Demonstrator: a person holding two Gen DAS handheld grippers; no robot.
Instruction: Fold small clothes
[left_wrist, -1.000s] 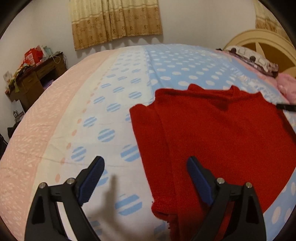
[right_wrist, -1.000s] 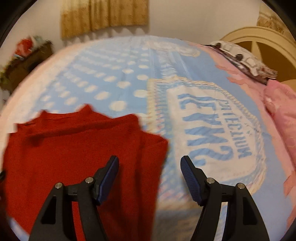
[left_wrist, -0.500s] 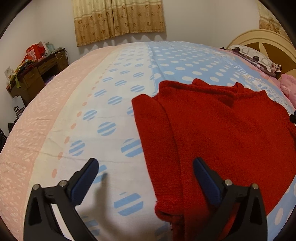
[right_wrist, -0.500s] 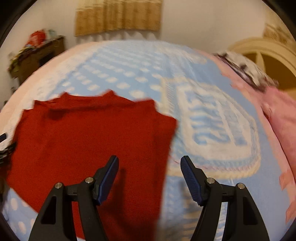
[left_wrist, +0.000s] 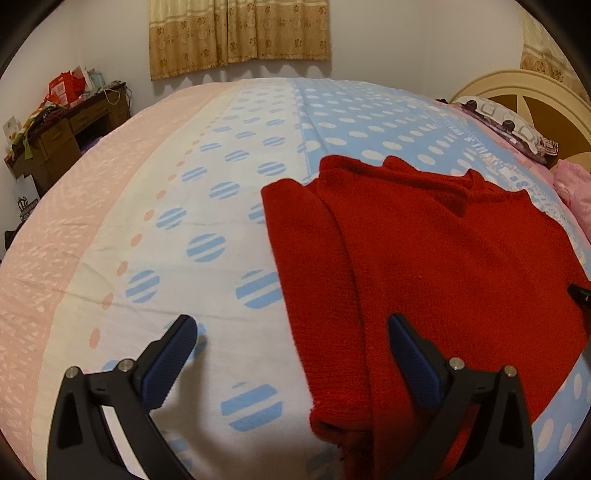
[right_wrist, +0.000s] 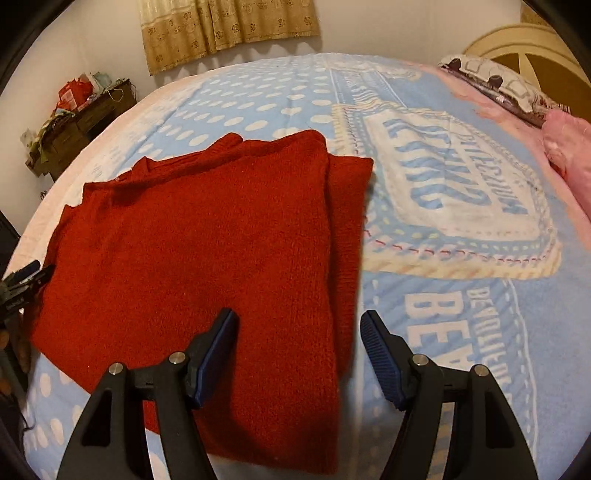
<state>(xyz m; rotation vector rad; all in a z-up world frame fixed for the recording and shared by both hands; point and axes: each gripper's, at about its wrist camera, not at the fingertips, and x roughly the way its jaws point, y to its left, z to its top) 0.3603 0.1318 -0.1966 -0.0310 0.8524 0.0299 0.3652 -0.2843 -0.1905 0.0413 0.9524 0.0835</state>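
A red knitted sweater (left_wrist: 436, 258) lies flat on the bed, both sleeves folded in along its sides. My left gripper (left_wrist: 291, 356) is open and empty, hovering above the sweater's left sleeve edge near the hem. In the right wrist view the sweater (right_wrist: 199, 251) fills the left half. My right gripper (right_wrist: 299, 354) is open and empty above its right folded edge. The left gripper's tips (right_wrist: 22, 277) show at the far left of that view, and the right gripper's tip (left_wrist: 580, 293) shows at the right edge of the left wrist view.
The bed has a blue, white and pink dotted cover (left_wrist: 207, 243) with a lettered crest print (right_wrist: 450, 184). A patterned pillow (left_wrist: 506, 125) and pink fabric (right_wrist: 569, 147) lie by the headboard. A cluttered wooden desk (left_wrist: 62, 136) stands by the far wall under curtains (left_wrist: 236, 33).
Both grippers have drawn back and shifted; the right one moved left over the sweater's right edge. The sweater lies as before, and both grippers stay open.
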